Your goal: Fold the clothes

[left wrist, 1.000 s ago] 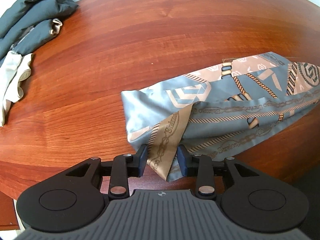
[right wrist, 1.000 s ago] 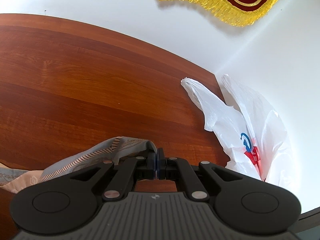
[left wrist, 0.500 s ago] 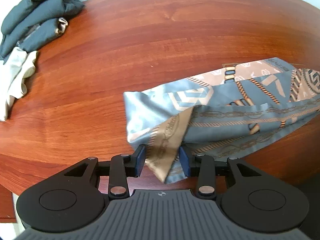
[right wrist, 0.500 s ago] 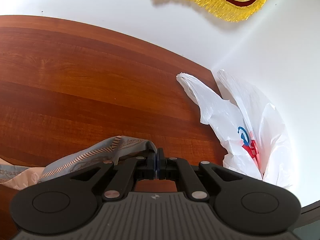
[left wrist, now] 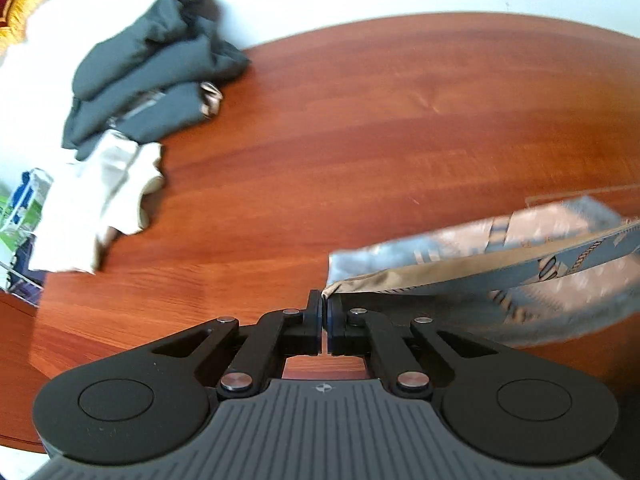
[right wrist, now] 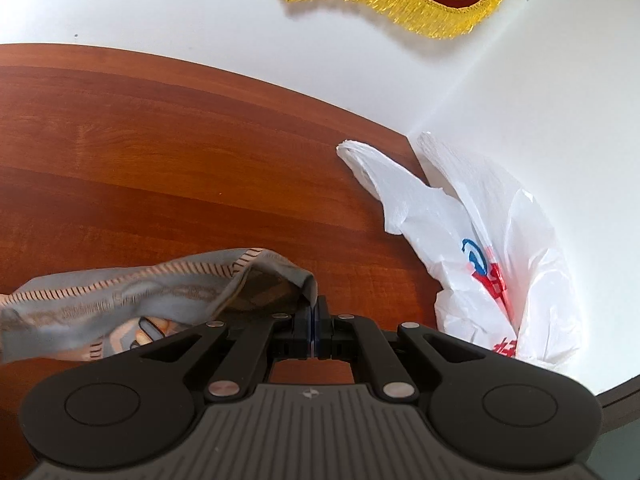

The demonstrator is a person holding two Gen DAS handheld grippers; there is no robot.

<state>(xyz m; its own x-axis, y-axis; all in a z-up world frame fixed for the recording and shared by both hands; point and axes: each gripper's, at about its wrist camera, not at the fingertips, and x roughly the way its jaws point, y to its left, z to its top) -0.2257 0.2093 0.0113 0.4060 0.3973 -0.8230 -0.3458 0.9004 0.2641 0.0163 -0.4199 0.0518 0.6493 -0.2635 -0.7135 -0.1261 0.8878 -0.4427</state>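
Both grippers pinch the patterned scarf: left gripper (left wrist: 324, 307) clamps one corner, right gripper (right wrist: 315, 312) the other, the scarf (left wrist: 492, 264) stretched between them above the wooden table (left wrist: 360, 128). Far right, a white plastic bag (right wrist: 472, 248), contents unclear, by the wall

The reddish-brown polished wooden table (left wrist: 360, 120) carries a crumpled dark grey garment (left wrist: 152, 76) at its far left, a cream cloth (left wrist: 100, 196) just nearer, and a white plastic bag (right wrist: 460, 240) at its right edge.
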